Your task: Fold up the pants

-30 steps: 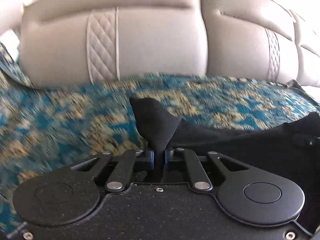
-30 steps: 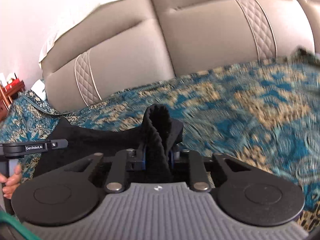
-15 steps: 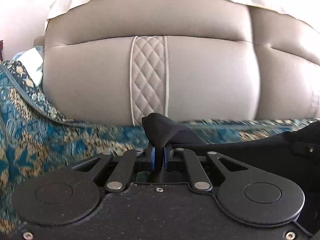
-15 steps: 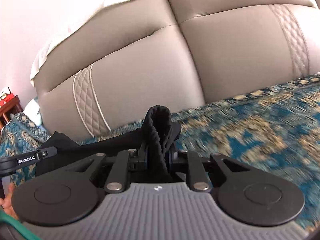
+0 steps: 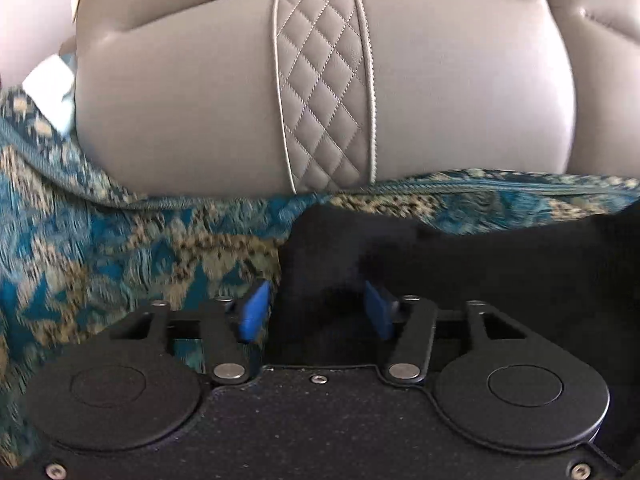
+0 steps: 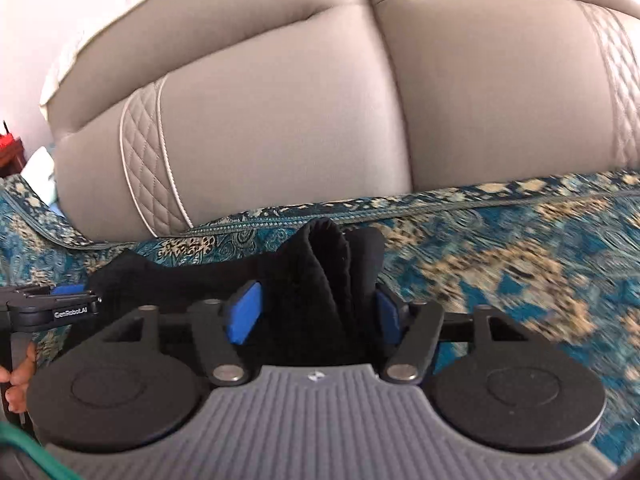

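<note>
The black pants (image 5: 460,264) lie on a blue and gold patterned cover, near the foot of the sofa backrest. My left gripper (image 5: 316,312) is open, its blue pads spread on either side of the pants' left corner, which rests between them. My right gripper (image 6: 316,312) is open too, with a bunched, ribbed fold of the pants (image 6: 320,276) lying loose between its pads. The left gripper (image 6: 60,304) also shows at the left edge of the right wrist view, held by a hand.
The beige leather sofa backrest (image 5: 320,80) with quilted strips rises close behind the pants. The blue and gold cover (image 6: 520,272) spreads over the seat to both sides. A white item (image 5: 48,92) sits at the far left.
Both grippers moved forward toward the backrest, lowered the pants edge onto the cover, and opened, letting go of the cloth they had pinched.
</note>
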Action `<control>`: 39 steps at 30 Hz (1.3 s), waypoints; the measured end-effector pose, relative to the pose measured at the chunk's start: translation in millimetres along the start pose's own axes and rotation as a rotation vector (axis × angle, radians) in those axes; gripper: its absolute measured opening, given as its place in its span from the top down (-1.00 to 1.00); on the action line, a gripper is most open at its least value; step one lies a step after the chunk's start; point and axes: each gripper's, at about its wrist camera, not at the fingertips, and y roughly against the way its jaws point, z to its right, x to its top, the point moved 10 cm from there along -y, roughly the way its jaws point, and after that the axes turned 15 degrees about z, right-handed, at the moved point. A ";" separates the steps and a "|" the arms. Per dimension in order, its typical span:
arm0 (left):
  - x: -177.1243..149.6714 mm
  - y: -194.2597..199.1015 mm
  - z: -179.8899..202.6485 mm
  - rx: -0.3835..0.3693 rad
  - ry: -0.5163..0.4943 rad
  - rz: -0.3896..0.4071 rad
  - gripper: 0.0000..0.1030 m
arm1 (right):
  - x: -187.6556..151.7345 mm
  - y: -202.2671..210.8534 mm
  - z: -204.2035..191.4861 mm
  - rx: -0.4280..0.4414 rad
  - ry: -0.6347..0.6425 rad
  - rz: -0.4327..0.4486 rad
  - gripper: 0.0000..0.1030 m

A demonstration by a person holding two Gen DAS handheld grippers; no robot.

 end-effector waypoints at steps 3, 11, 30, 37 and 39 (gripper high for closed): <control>-6.9 26.6 -8.3 -0.033 0.056 0.002 -0.17 | -8.2 28.6 10.4 0.013 -0.055 -0.008 -0.53; -32.9 104.1 -0.1 -0.057 -0.015 0.067 -0.33 | -29.1 77.9 -3.0 -0.019 0.027 0.007 -0.23; -63.0 133.6 5.8 -0.024 -0.027 0.034 -0.35 | -57.7 113.5 -3.3 -0.144 0.079 -0.022 0.81; -66.7 162.8 17.0 -0.034 -0.022 0.065 -0.58 | -58.7 138.2 -26.8 -0.158 0.164 0.091 0.08; -70.9 173.2 22.8 -0.051 -0.016 0.072 -0.62 | -62.4 143.9 -38.2 -0.138 0.185 0.114 0.06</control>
